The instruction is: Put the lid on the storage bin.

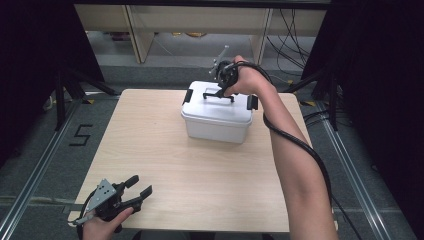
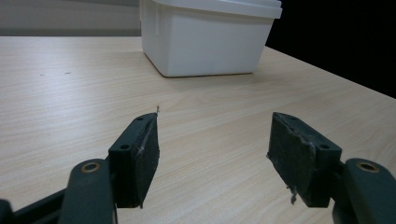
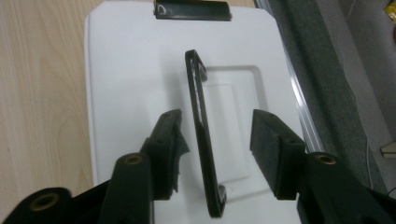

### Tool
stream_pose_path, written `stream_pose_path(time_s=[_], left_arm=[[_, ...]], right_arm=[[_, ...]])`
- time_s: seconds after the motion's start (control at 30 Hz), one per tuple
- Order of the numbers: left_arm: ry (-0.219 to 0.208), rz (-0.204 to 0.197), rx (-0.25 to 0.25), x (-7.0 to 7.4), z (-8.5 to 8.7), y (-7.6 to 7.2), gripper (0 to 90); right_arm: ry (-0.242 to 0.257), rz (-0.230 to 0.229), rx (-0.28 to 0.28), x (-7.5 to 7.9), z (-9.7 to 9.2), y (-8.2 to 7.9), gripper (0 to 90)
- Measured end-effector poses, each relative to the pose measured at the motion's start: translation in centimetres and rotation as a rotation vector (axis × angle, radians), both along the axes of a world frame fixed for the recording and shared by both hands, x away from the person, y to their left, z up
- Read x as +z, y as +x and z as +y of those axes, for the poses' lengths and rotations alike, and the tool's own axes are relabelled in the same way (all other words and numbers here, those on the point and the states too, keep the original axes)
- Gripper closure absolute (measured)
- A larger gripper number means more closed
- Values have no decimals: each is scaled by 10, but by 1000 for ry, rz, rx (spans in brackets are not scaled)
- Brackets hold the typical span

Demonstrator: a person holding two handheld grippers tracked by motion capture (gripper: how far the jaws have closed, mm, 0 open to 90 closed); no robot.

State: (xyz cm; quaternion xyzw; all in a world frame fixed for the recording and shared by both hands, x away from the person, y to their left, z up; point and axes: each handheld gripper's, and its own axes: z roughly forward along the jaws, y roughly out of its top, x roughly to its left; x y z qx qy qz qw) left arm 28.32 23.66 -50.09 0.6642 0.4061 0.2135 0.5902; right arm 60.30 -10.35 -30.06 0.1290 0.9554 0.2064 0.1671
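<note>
White plastic storage box (image 1: 218, 119) sits toward the far right of a light wooden table (image 1: 165, 165), its lid (image 1: 220, 107) on and a black latch (image 1: 188, 96) at each short end. On top of the lid a thin black carry handle (image 3: 201, 140) stands raised above a shallow rectangular recess.

At the far side of the table, the person's right arm (image 1: 295, 170) reaches forward, and the right gripper (image 1: 225, 84) is held over the lid from above. In the right gripper view its two black jaws are spread moderately apart with the handle standing between them, closer to the left jaw than to the right one; neither pad appears to press on it, though the angle leaves it unclear whether the left pad is just touching. A black cable (image 1: 300, 145) trails back from this gripper along the forearm.

At the near left corner of the table, the left hand (image 1: 102, 225) holds the left gripper (image 1: 139, 191) low over the wood, well apart from the box. A grey three-cornered plate (image 1: 102, 192) sits on top of it. In the left gripper view its jaws are wide apart with nothing between them but bare tabletop, and the box (image 2: 210, 37) stands farther off ahead, its base flat on the table.
</note>
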Motion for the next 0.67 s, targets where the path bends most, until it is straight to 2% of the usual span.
stream_pose_path(time_s=[0.13, 0.23, 0.27, 0.3, 0.33, 0.37, 0.43, 0.5, 0.57, 0.67], left_arm=[[12, 7, 8, 1, 0, -1, 329], [14, 3, 10, 1, 0, -2, 328], [10, 3, 16, 2, 0, -2, 327], [1, -8, 12, 1, 1, -2, 324], [16, -1, 23, 2, 2, -3, 323], [12, -4, 26, 2, 2, -3, 321], [14, 0, 38, 2, 3, -3, 318], [9, -10, 38, 1, 3, -1, 313], [15, -5, 51, 1, 1, -1, 299], [18, -15, 48, 1, -2, 0, 289]], right_arm=[[-6, -33, -37, 4, -13, -11, 477], [64, -46, -67, 4, -32, -26, 456], [93, -45, -100, 2, -37, -33, 454], [146, -60, -108, -2, -47, -42, 452], [179, -56, -130, -6, -53, -49, 446], [233, -52, -177, -14, -62, -63, 447], [271, -68, -173, -31, -76, -85, 464], [333, -77, -199, -56, -93, -116, 493], [408, -43, -200, -78, -107, -144, 527], [561, 27, -280, -117, -124, -190, 557]])
